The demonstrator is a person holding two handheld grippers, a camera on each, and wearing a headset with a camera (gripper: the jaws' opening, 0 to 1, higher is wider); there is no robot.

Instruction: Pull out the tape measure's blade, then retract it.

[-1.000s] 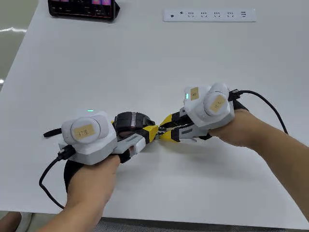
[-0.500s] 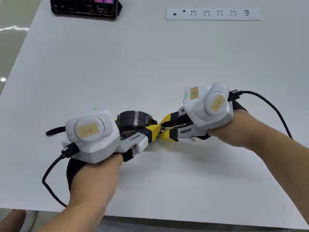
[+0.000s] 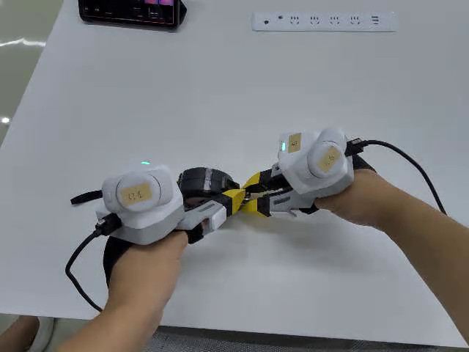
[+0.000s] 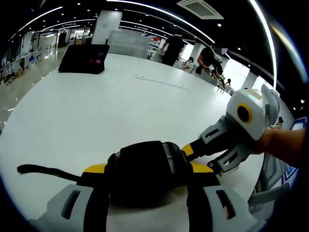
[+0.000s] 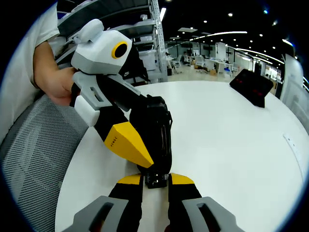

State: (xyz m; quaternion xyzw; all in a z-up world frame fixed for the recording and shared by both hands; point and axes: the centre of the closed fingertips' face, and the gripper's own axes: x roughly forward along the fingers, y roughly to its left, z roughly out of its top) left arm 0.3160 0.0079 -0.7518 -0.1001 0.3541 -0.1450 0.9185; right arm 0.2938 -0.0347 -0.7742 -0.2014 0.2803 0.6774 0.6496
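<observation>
I'm clamping the tape (image 3: 201, 180) on the desk (image 3: 220, 95) in my left hand-held gripper (image 4: 147, 169). My right hand-held gripper (image 5: 155, 180) is pinching the blade hook (image 5: 155, 183) right at the case mouth.

The tape measure (image 3: 204, 180) has a black casing that looks matt and slightly rubbery. On either side of it, the left gripper (image 4: 147, 170) and right gripper (image 5: 155, 180) have smooth white plastic shells, grey plastic jaws with yellow tips, and small paper labels (image 3: 135, 196). Under it, the table (image 3: 220, 95) is smooth and white with a faint sheen. Well beyond it lies a white plastic power strip (image 3: 322, 21).
</observation>
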